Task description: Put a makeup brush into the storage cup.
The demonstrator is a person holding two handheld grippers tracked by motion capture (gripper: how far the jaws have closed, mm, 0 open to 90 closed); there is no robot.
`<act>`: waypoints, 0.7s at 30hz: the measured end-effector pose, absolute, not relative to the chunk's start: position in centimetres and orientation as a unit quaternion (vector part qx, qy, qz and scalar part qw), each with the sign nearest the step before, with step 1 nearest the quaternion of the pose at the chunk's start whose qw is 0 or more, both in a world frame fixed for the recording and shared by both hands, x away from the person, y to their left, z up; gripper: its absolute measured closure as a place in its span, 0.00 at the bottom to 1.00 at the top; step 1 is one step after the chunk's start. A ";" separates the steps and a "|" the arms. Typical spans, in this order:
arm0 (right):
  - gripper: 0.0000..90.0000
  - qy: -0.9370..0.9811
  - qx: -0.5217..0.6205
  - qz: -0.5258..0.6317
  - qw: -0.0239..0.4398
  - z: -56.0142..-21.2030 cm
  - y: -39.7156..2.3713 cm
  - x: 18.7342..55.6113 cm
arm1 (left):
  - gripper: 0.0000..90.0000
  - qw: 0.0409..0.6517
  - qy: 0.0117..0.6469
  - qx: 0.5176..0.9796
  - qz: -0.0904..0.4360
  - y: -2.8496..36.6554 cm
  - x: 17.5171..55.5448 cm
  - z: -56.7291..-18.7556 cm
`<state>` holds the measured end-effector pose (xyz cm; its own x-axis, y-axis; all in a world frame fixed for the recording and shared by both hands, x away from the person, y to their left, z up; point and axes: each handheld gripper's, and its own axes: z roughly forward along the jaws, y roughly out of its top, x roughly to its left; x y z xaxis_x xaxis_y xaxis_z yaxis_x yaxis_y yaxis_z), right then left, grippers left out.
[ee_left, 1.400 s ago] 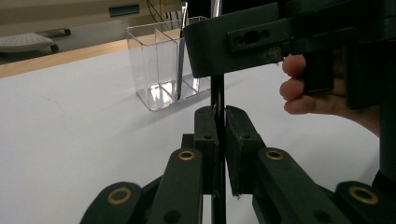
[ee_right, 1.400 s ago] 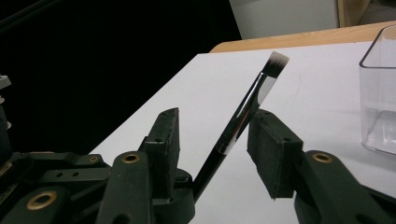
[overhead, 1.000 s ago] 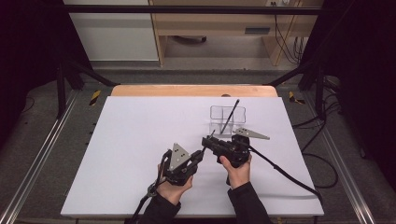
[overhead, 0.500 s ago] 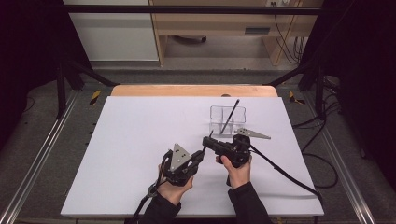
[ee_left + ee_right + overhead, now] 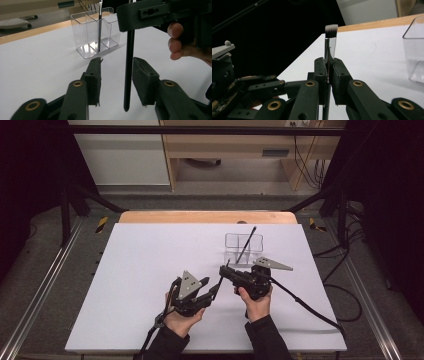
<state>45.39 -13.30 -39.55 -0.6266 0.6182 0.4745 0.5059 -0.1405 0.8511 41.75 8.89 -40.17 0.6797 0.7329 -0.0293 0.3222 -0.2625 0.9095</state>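
Two black two-jaw grippers are held close together over the near middle of the white table top (image 5: 130, 270). The right gripper (image 5: 328, 75) is clamped tight on a slim black-handled brush with a silver ferrule and a flat white-tipped head (image 5: 329, 47), gripped just below the ferrule so that the bristles stand above the jaws. The left gripper (image 5: 116, 75) has just been opening: its jaws are parted, and the black handle of the brush is seen hanging between them, close to the one pad on the right in the left gripper view but pressed by neither. In the high view the brush (image 5: 220, 277) is seen as a thin dark line running between the left gripper (image 5: 212, 292) and the right gripper (image 5: 226, 271). Behind them, a little apart, a clear plastic organiser box with dividers (image 5: 243, 247) is set on the table, and a second thin dark brush (image 5: 247, 245) is leaned in one of its compartments.
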 end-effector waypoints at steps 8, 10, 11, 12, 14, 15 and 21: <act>0.93 0.658 0.428 0.614 0.078 -39.3 -13.6 45.3 | 0.48 0.498 0.323 0.779 0.202 10.2 42.3 -39.4; 0.93 0.659 0.428 0.613 0.084 -39.3 -13.8 45.3 | 0.44 0.495 0.320 0.782 0.200 10.6 42.5 -39.2; 0.93 0.659 0.428 0.612 0.087 -39.3 -13.8 45.3 | 0.41 0.494 0.318 0.785 0.196 10.8 42.6 -39.2; 0.93 0.659 0.428 0.612 0.089 -39.3 -13.9 45.3 | 0.39 0.491 0.318 0.788 0.194 11.0 42.6 -39.2; 0.93 0.661 0.428 0.609 0.095 -39.3 -14.0 45.3 | 0.34 0.481 0.316 0.794 0.194 11.4 42.7 -39.2; 0.93 0.662 0.426 0.609 0.098 -39.3 -14.1 45.3 | 0.32 0.478 0.317 0.796 0.195 11.7 42.7 -39.2; 0.93 0.670 0.421 0.601 0.115 -39.3 -14.3 45.2 | 0.24 0.469 0.325 0.798 0.193 13.7 42.9 -39.9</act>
<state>45.22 -14.28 -39.29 -0.6197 0.7015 0.3520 0.4260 -0.0760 0.9015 42.89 13.74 -39.88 0.7143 0.6999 0.0035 0.3381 -0.3494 0.8738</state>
